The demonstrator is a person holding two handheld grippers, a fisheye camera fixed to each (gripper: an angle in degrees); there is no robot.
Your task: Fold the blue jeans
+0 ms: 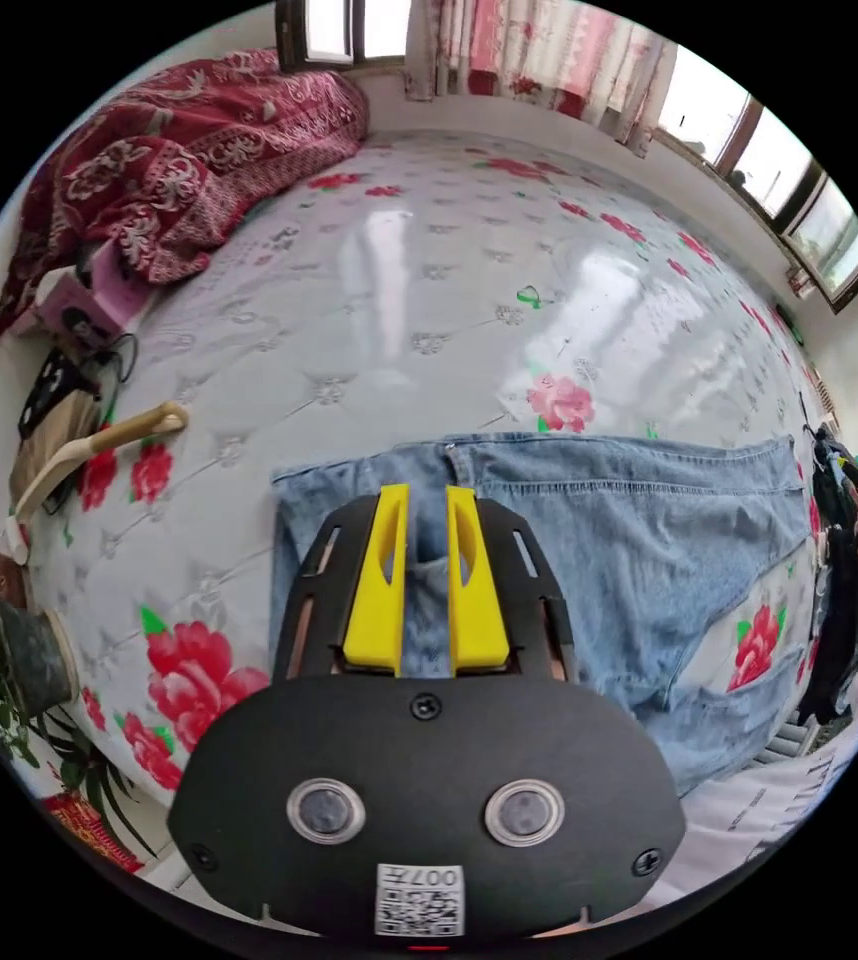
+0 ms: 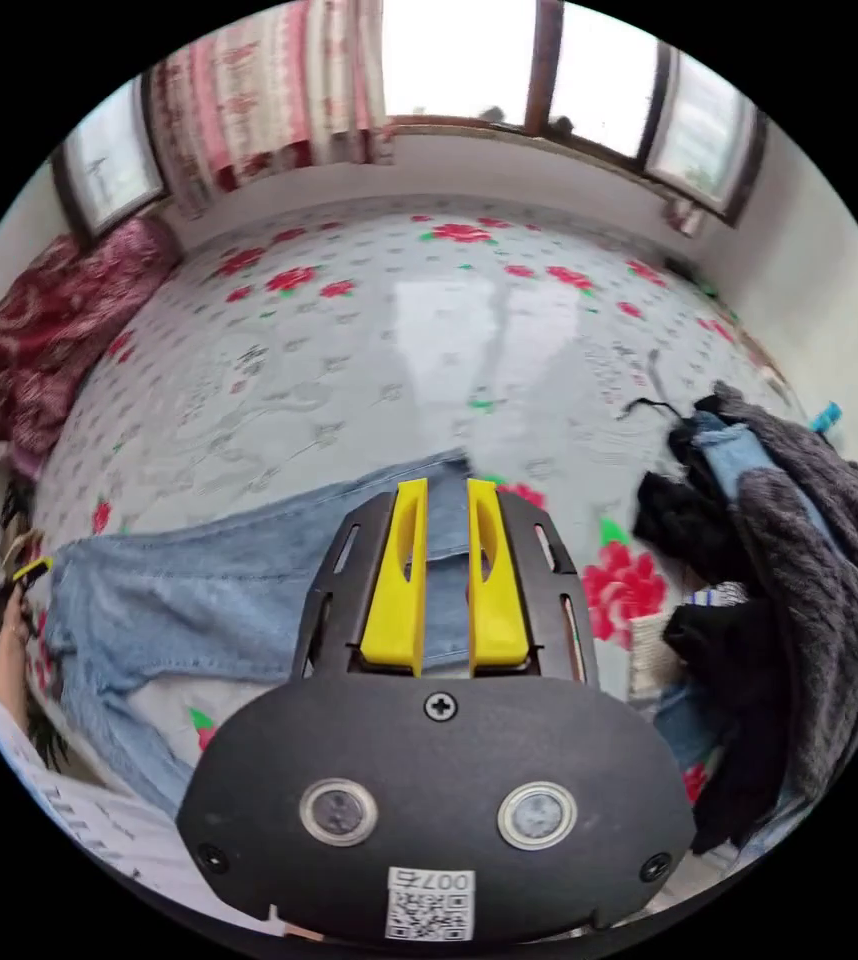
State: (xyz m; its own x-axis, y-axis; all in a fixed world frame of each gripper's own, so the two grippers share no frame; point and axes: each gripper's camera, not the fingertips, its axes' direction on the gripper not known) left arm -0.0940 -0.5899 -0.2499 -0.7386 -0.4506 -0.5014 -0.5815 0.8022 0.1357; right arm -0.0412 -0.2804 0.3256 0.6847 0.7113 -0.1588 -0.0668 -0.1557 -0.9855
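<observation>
Blue jeans [image 1: 639, 560] are seen spread flat across the lower middle of the left gripper view, on a bed covered by a glossy sheet [image 1: 429, 290] printed with red flowers. The left gripper [image 1: 427, 505] is seen at the lower centre, its yellow fingers [image 1: 379, 590] set narrowly apart with a raised fold of denim between them; whether the cloth is actually pinched cannot be told. In the right gripper view the jeans [image 2: 219, 590] lie at the lower left, and the right gripper [image 2: 446, 498] is held over their edge with a similarly narrow gap, a strip of denim visible through it. A pile of dark clothes [image 2: 789, 580] is seen at the right of that view. A red patterned quilt [image 1: 179, 160] is bunched at the upper left of the left gripper view.
</observation>
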